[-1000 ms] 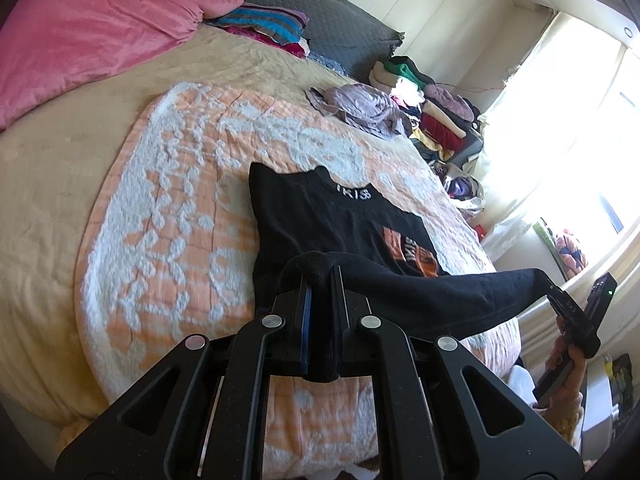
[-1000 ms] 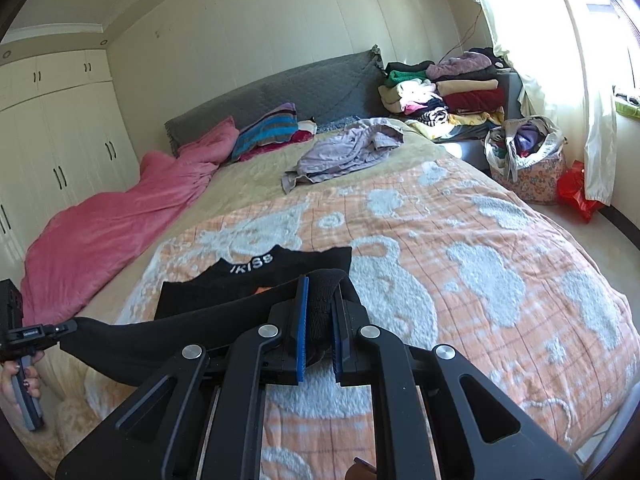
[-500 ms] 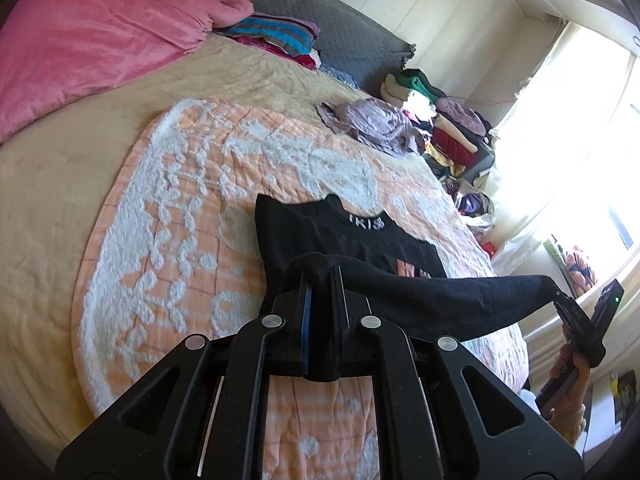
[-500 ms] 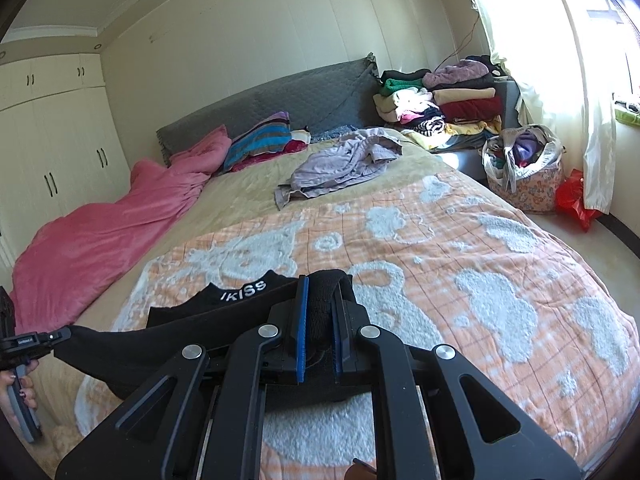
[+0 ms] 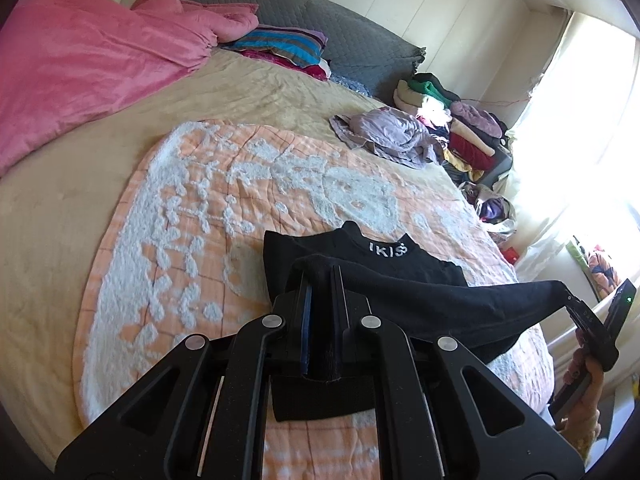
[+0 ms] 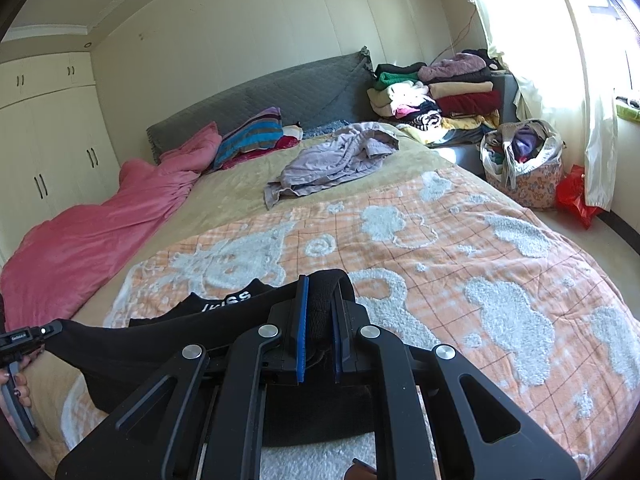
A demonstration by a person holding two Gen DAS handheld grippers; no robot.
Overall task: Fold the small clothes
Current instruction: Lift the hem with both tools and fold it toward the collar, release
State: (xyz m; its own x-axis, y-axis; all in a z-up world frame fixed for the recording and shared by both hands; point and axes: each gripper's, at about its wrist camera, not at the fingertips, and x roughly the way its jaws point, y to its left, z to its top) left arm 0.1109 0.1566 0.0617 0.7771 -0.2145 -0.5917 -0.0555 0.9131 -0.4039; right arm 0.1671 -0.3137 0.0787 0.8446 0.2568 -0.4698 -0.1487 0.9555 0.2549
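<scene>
Both the left gripper and right gripper have black frames, silver screws and blue pads; dark-painted fingernails show on the left hand.

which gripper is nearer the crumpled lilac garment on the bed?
Right. The right gripper sits on the crumpled lilac garment's side of the bed; the left gripper holds the black shirt's far end, farther off.

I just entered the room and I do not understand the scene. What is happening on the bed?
A person is folding a small black top on the orange and white blanket that covers the bed. The left hand-held gripper and the right hand-held gripper each clamp one end of its near edge and hold it lifted and stretched above the rest of the garment. The collar end lies flat on the blanket. A crumpled lilac garment waits farther up the bed.
</scene>
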